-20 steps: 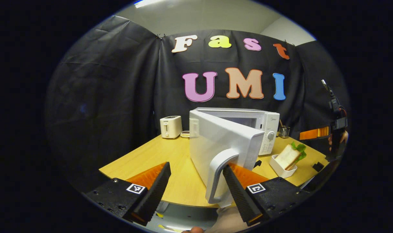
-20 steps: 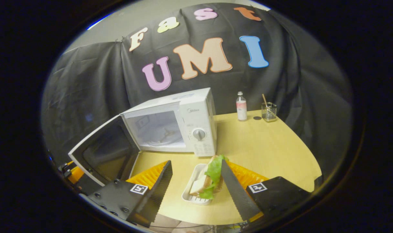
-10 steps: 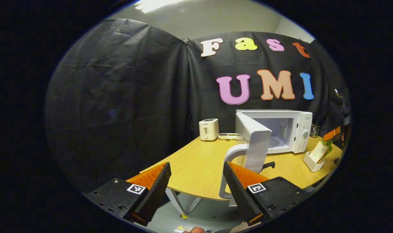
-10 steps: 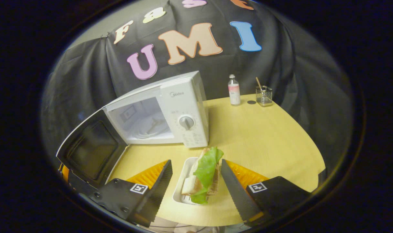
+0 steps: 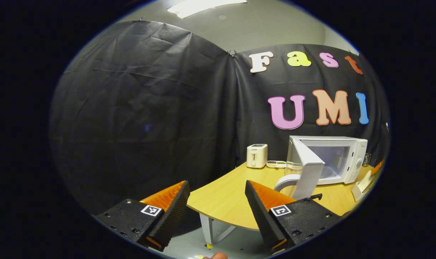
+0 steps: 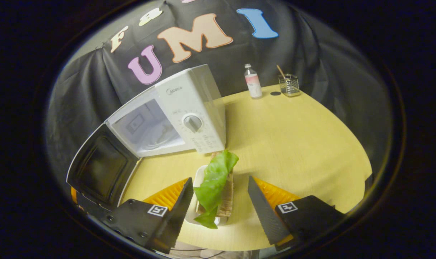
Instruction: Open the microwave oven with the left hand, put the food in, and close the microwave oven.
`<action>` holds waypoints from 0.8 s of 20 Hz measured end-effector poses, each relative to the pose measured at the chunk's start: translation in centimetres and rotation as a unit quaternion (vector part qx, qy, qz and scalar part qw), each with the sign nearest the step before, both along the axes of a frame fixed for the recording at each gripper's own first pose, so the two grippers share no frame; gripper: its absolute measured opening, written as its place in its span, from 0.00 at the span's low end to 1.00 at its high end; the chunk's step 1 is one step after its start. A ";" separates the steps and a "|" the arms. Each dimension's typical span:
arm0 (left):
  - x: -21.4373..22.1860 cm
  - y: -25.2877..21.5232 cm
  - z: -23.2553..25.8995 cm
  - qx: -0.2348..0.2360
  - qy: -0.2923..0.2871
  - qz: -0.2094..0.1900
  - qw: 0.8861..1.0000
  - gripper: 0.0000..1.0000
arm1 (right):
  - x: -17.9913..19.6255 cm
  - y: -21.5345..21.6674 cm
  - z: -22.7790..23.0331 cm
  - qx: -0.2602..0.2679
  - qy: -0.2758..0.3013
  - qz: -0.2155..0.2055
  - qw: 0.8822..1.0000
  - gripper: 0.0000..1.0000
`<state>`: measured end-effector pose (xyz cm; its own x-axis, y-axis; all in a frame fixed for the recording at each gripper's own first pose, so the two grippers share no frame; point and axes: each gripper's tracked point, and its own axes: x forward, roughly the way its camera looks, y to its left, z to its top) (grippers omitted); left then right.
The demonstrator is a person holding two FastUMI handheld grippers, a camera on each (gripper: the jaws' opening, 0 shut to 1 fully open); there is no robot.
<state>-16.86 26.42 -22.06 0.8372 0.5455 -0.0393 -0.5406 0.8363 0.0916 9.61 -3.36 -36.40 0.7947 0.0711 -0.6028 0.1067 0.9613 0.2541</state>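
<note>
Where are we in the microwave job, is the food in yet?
Not yet. Done: the microwave door stands wide open, and the left gripper is open, off the door handle. In hand: the right gripper is open, its fingers either side of the sandwich, which sits in its white tray on the table. Left: grasp the food, put it in, shut the door.

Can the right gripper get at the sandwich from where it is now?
Probably yes: the right gripper is open with the sandwich between its fingers, nothing in between.
</note>
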 end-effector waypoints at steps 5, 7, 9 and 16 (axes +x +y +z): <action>0.7 0.5 0.0 -0.012 -0.019 0.016 1.000 0.94 | -1.0 2.7 -1.4 0.126 0.046 0.020 0.991 0.67; 0.8 0.8 0.4 -0.009 -0.025 0.024 0.999 0.94 | -1.1 2.6 -2.4 0.132 0.062 0.023 0.989 0.77; 1.2 1.1 0.6 -0.003 -0.028 0.032 0.999 0.94 | -1.3 2.5 -3.2 0.138 0.069 0.015 0.988 0.53; 2.3 2.6 0.0 -0.003 -0.027 0.059 0.998 0.90 | 0.4 0.6 -1.0 0.109 -0.026 -0.008 0.994 0.44</action>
